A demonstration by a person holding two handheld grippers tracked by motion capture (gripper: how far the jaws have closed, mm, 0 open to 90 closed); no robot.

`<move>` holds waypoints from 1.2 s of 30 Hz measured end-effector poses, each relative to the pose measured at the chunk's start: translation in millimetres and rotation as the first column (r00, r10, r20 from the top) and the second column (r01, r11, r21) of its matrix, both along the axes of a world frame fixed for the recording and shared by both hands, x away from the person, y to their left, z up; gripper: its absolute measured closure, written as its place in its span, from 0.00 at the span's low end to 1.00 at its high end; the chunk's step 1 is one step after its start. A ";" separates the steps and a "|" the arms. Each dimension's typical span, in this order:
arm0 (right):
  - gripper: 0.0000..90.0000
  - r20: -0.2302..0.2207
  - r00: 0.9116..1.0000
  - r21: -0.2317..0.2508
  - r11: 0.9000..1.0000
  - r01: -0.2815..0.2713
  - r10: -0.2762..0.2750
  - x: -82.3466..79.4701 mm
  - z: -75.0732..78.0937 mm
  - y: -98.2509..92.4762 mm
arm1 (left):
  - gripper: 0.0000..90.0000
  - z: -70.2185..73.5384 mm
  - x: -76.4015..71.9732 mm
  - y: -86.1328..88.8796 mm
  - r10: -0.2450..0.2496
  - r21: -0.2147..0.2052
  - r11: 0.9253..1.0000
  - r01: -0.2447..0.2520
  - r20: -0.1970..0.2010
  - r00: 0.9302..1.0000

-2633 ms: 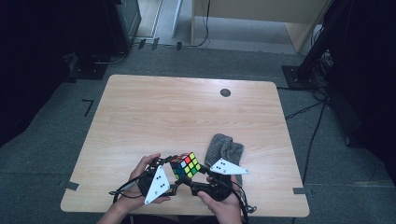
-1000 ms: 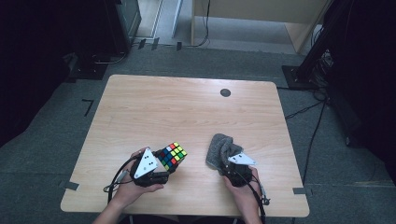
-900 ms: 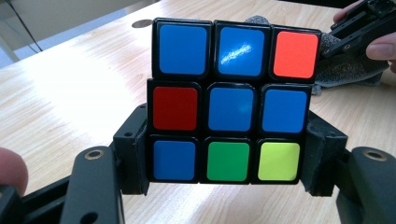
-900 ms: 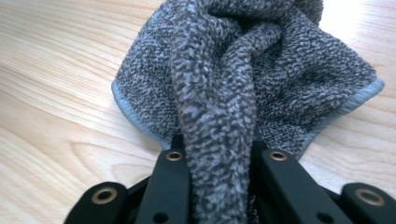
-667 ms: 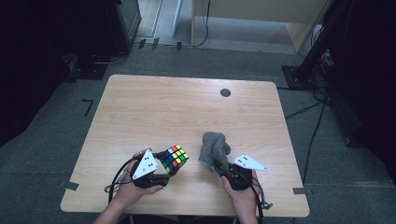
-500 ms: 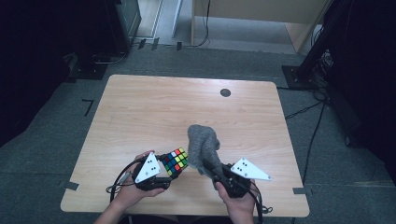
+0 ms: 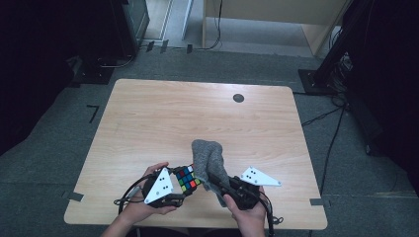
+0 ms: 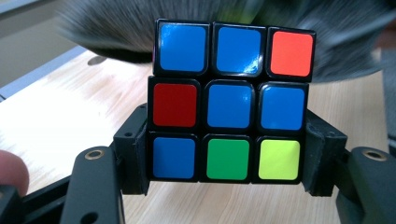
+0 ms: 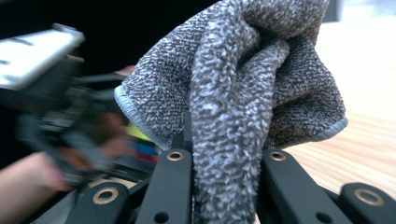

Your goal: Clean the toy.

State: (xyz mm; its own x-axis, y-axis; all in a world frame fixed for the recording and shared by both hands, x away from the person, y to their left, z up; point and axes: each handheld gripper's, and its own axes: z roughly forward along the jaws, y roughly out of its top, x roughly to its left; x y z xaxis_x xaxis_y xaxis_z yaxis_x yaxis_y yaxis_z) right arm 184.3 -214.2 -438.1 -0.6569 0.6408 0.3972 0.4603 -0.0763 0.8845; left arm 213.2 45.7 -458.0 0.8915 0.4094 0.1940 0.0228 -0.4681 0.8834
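While clamped, cube [image 7: 187, 178] beside cloth [image 7: 210, 160].

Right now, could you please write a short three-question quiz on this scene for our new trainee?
1. True or false: the left gripper is shut on the puzzle cube.
2. What does the right gripper hold? A) grey cloth B) sponge C) cable
3. In the left gripper view, what colour is the centre tile of the cube face towards the camera?

Key:
1. True; its fingers press the cube's two sides.
2. A, the grey cloth, lifted off the table.
3. Blue.
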 end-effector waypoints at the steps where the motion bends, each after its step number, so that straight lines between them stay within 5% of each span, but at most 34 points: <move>1: 0.89 0.014 1.000 0.001 1.000 -0.024 0.024 -2.4 3.1 4.9 | 0.38 -0.2 -0.8 -0.8 -0.004 0.000 1.000 0.004 0.003 1.000; 4: 0.89 0.027 1.000 -0.029 1.000 -0.009 0.010 -4.8 3.8 11.9 | 0.38 2.5 -3.1 -0.7 -0.008 -0.005 1.000 0.008 0.014 1.000; 8: 0.87 -0.021 1.000 -0.034 0.999 0.019 -0.019 1.9 -6.0 2.2 | 0.38 0.8 -2.4 0.8 -0.015 -0.001 1.000 0.015 0.015 1.000; 13: 0.55 0.000 1.000 -0.053 0.998 -0.022 0.022 0.8 2.7 6.3 | 0.38 -3.1 -1.7 -1.3 -0.007 0.020 1.000 0.007 0.023 1.000; 14: 0.55 0.008 1.000 -0.046 0.999 -0.015 0.015 -0.2 5.2 6.7 | 0.38 -3.1 -2.0 -1.5 -0.007 0.018 1.000 0.007 0.023 1.000; 17: 0.81 0.031 1.000 0.028 1.000 -0.004 0.004 -3.4 7.4 3.7 | 0.38 -1.1 -2.9 -0.8 -0.013 0.002 1.000 0.013 0.024 1.000; 19: 0.89 0.039 0.999 0.046 0.999 -0.014 0.012 -4.4 6.6 3.0 | 0.38 -0.1 -2.6 0.0 -0.011 -0.003 1.000 0.011 0.022 1.000; 24: 0.91 0.077 0.996 0.011 0.998 -0.055 0.054 -11.1 11.1 12.7 | 0.38 3.7 0.9 5.6 0.009 -0.042 0.999 -0.008 0.002 1.000; 29: 0.91 0.058 0.997 -0.078 0.996 0.050 -0.046 -4.9 3.2 6.3 | 0.38 8.7 0.3 11.6 -0.013 -0.102 0.995 0.013 -0.004 1.000; 31: 0.91 0.027 0.998 -0.051 0.997 0.060 -0.059 -2.1 1.2 -0.7 | 0.38 9.7 0.1 11.8 -0.019 -0.115 0.993 0.019 -0.003 1.000; 36: 0.90 0.103 0.993 -0.008 0.998 -0.060 0.061 -13.9 16.8 13.1 | 0.38 3.2 -2.8 3.0 -0.013 -0.034 0.999 0.014 0.020 1.000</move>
State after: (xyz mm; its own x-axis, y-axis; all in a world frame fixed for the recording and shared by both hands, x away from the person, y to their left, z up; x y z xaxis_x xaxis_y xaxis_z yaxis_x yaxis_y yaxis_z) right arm 170.4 -201.1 -421.3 -0.7320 0.6005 0.3219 0.3699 -0.0465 0.9279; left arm 210.4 48.7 -454.8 0.8933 0.4038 0.1975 -0.0007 -0.4381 0.8989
